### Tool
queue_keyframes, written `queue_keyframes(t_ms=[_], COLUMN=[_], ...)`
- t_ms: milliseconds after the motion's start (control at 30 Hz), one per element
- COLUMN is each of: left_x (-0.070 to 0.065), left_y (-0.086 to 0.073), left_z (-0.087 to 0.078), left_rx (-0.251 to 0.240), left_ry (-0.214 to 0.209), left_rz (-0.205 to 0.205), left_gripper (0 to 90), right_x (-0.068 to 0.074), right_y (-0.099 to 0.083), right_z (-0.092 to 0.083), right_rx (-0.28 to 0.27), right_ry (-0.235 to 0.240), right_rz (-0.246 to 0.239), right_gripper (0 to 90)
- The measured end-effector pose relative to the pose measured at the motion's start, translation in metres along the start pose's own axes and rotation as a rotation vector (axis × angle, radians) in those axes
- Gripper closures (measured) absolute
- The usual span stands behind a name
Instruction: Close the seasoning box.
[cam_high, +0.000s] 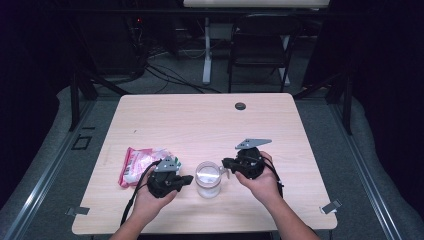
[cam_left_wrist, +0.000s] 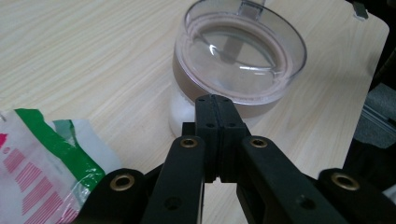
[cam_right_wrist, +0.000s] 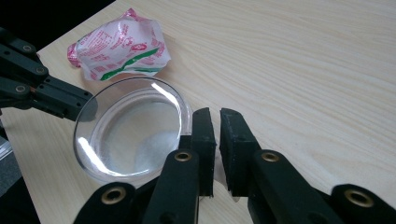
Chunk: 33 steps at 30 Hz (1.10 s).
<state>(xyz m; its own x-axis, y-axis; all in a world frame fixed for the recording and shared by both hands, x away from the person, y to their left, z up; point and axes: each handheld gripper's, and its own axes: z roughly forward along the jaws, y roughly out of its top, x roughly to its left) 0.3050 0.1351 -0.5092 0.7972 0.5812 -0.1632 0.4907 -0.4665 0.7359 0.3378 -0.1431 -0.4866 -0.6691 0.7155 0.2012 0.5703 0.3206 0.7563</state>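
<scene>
A person is sitting at a pale wooden table, holding a black two-jaw gripper in each hand, with a clear plastic jar standing upright between them near the table's front edge. The jar is capped with a clear lid that has a small tab on its far rim, and something white is showing low inside it. The left gripper is pointing at the jar's side, its jaws pressed together on nothing, tips just short of the wall or barely touching it; which one cannot be told. The right gripper is sitting at the opposite rim, its jaws nearly together with a thin slot between them, and whether they are pinching the tab is hidden. The jar is looking light, rigid and smooth, so it is likely to slide or tip if pushed; the lid's rim and its tab seem the surest places to grip, with the body steadied from the other side. Just left of the jar, a crinkled plastic packet is lying flat, soft and light, printed in red and green; its writing is too small to read.
</scene>
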Motion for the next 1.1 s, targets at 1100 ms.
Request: queue_keyframes(t_ms=[1100], left_x=[-0.0048], left_y=[0.0007], left_z=[-0.0011], left_rx=[-0.034], left_ry=[0.006], left_rz=[0.029], left_gripper=[90.0], right_x=[0.0019], right_y=[-0.0006], right_z=[0.0019], right_rx=[0.011], right_ry=[-0.001], right_rz=[-0.014], right_gripper=[82.8])
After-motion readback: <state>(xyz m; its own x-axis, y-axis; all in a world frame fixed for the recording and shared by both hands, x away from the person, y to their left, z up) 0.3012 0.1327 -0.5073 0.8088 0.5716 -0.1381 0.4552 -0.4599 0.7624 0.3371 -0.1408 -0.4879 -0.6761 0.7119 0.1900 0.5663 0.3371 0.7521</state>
